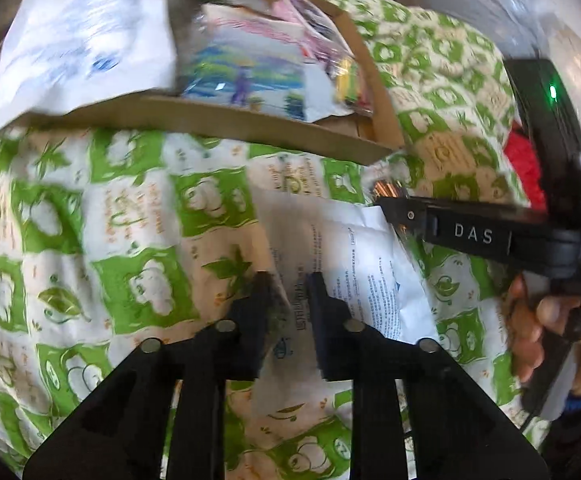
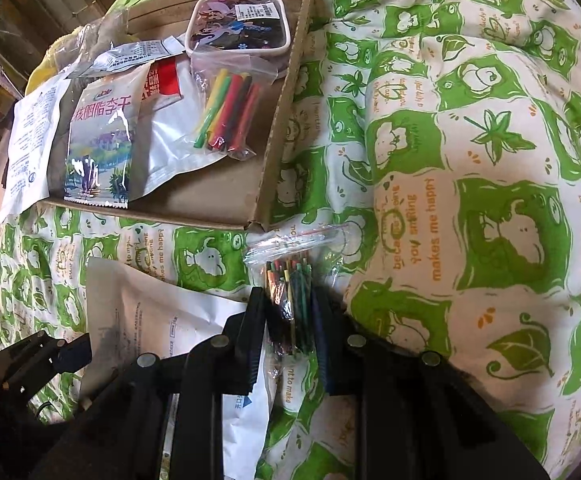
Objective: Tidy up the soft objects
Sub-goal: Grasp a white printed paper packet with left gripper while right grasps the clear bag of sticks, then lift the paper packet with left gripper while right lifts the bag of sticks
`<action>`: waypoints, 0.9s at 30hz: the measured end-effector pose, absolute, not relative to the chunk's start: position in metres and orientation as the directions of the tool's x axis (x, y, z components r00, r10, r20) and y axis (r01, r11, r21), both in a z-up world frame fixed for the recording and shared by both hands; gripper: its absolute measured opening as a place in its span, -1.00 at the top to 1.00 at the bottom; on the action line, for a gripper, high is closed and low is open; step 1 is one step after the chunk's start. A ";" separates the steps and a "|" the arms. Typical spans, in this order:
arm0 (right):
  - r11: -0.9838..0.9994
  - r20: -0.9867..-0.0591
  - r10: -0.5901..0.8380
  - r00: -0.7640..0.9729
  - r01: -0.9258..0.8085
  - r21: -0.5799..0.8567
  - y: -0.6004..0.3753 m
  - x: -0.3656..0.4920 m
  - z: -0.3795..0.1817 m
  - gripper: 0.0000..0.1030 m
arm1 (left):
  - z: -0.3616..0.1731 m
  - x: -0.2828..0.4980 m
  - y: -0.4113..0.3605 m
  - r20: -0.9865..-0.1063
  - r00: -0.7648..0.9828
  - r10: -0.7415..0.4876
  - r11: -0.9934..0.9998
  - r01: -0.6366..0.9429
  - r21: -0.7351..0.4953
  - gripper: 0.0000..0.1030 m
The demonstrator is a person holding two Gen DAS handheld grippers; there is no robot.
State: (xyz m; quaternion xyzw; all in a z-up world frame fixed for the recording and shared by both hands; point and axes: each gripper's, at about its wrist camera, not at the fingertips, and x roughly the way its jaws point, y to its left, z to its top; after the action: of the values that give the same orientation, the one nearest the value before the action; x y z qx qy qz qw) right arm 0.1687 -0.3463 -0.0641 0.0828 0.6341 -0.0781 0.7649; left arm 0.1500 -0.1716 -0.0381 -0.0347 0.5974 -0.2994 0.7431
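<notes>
A shallow cardboard box (image 2: 268,152) lies on a green-and-white quilt (image 2: 490,160). It holds a snack pouch (image 2: 100,148), a clear bag of coloured sticks (image 2: 230,114), a white pouch and a round pink-rimmed case (image 2: 238,26). My right gripper (image 2: 288,296) is shut on a small clear bag of thin coloured sticks (image 2: 290,304), just in front of the box's near corner. My left gripper (image 1: 288,280) is shut on a white printed pouch (image 1: 354,276) lying on the quilt. The box (image 1: 250,124) also shows in the left wrist view, blurred.
A large white printed bag (image 2: 30,144) lies against the box's left side and shows blurred in the left wrist view (image 1: 82,48). The right gripper's body (image 1: 490,236) crosses the right of the left wrist view. Something red (image 1: 524,168) lies behind it.
</notes>
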 end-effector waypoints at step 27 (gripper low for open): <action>0.974 -0.976 0.040 0.214 0.211 0.087 -0.307 0.140 -0.057 0.61 | -0.037 0.128 -0.111 -0.861 0.017 -0.508 0.798 0.387 -0.462 0.21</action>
State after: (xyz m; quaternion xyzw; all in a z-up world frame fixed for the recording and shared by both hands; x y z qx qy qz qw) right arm 0.1399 -0.3075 -0.0569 0.1008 0.6244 -0.0554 0.7726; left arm 0.1284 -0.1111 -0.0368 -0.0482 0.6266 -0.3143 0.7115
